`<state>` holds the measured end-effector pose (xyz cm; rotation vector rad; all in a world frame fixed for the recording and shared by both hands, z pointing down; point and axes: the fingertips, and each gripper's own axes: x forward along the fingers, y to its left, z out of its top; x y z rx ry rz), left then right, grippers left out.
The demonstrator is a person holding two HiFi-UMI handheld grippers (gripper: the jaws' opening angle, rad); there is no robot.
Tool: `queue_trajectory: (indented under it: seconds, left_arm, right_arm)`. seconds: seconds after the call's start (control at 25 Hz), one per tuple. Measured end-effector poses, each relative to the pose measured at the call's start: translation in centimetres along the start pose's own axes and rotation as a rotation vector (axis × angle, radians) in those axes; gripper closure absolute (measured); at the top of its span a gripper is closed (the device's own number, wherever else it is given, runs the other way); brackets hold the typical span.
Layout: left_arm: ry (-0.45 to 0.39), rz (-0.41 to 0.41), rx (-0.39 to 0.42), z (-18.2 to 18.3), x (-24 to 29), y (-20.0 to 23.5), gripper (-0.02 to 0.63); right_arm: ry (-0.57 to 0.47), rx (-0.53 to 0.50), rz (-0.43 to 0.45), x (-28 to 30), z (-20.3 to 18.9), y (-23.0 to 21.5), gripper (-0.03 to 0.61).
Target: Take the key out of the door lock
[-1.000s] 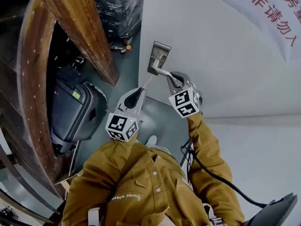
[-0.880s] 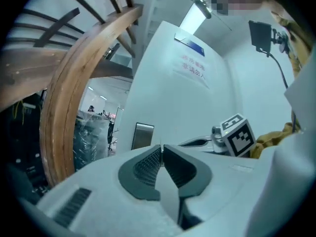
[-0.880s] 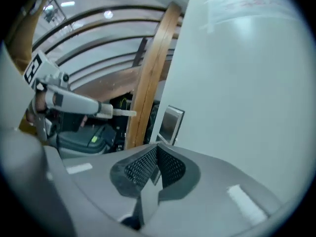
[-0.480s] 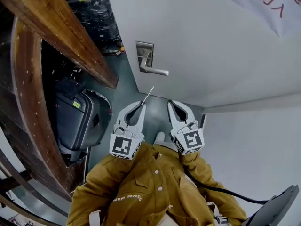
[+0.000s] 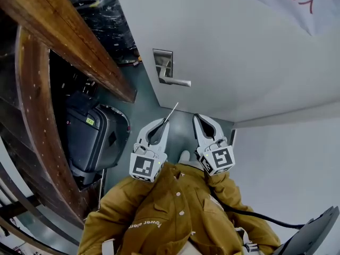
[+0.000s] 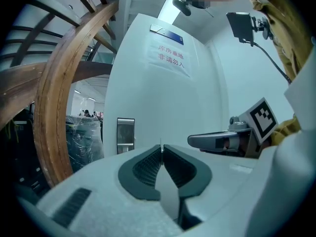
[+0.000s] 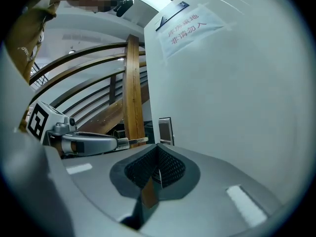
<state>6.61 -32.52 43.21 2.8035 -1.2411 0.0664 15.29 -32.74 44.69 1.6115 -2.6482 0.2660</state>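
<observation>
- The left gripper (image 5: pixel 163 124) was pinched almost closed on the key (image 5: pixel 171 112). It held one end only, so the thin blade stuck out past the jaw tips. The key was already free of the lock plate (image 5: pixel 162 62) at the left edge of the door (image 5: pixel 239 47), and well apart from it. The removal looked done, so the main risk was probably losing the key.
- The ribbed pads gripped only a narrow strip of metal. A jolt or a slight easing of the squeeze could let the key pivot or slip out.
- A dropped key would likely land on the floor (image 5: pixel 142 102) between the door's left edge and the wooden railing (image 5: pixel 79 41). It might slide under the dark case (image 5: pixel 93 137), where closed jaws would struggle to reach it.
- The right gripper (image 5: pixel 200 119) was fully closed on nothing, just beside the left one. A careless bump between them could knock the blade loose.
- Swinging back toward the door could catch the blade on the lever handle (image 5: pixel 179 82).
</observation>
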Motion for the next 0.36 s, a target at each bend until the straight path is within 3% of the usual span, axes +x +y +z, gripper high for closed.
queue_trajectory:
  seconds: [0.36]
  left_arm:
    - [0.001,0.004,-0.012,0.12,-0.48,-0.08,0.594]
  right_arm:
    - [0.006,-0.010,0.019,-0.14,0.22,0.78,0.574]
